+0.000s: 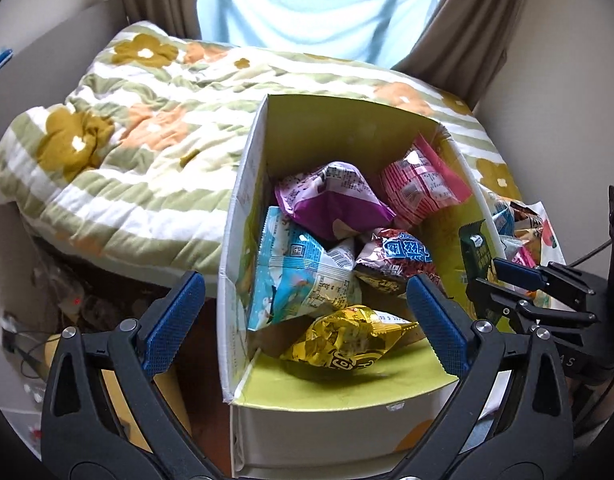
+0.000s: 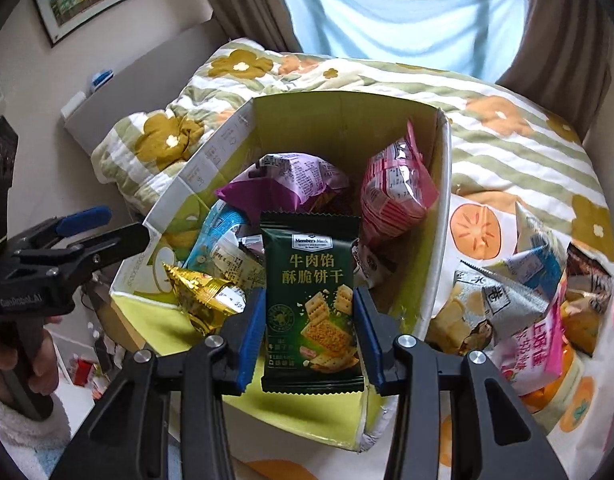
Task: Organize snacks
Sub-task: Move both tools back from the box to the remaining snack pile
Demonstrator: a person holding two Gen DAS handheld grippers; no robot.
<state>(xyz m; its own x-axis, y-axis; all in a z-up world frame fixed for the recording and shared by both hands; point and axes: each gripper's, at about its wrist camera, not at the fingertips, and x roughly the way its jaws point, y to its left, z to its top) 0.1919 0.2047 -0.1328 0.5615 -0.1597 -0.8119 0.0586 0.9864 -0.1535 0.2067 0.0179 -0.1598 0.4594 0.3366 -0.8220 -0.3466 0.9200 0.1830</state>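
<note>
A cardboard box (image 1: 339, 128) with a yellow-green inside stands on the bed and holds several snack packets: purple (image 1: 331, 204), pink (image 1: 419, 188), light blue (image 1: 295, 272) and gold (image 1: 355, 340). My left gripper (image 1: 303, 284) is open over the box's near left corner, with nothing between its blue pads. My right gripper (image 2: 309, 300) is shut on a dark green biscuit packet (image 2: 311, 304), held upright above the box's near edge. From the left wrist view that packet (image 1: 477, 256) and the right gripper (image 1: 493, 274) show at the box's right wall. The left gripper (image 2: 125, 222) appears at the left of the right wrist view.
A flowered, striped quilt (image 1: 119, 152) covers the bed behind and left of the box. Several loose snack packets (image 2: 507, 292) lie on a persimmon-print cloth (image 2: 475, 228) right of the box. Curtains and a window are behind. Clutter lies on the floor (image 1: 75, 304) at the left.
</note>
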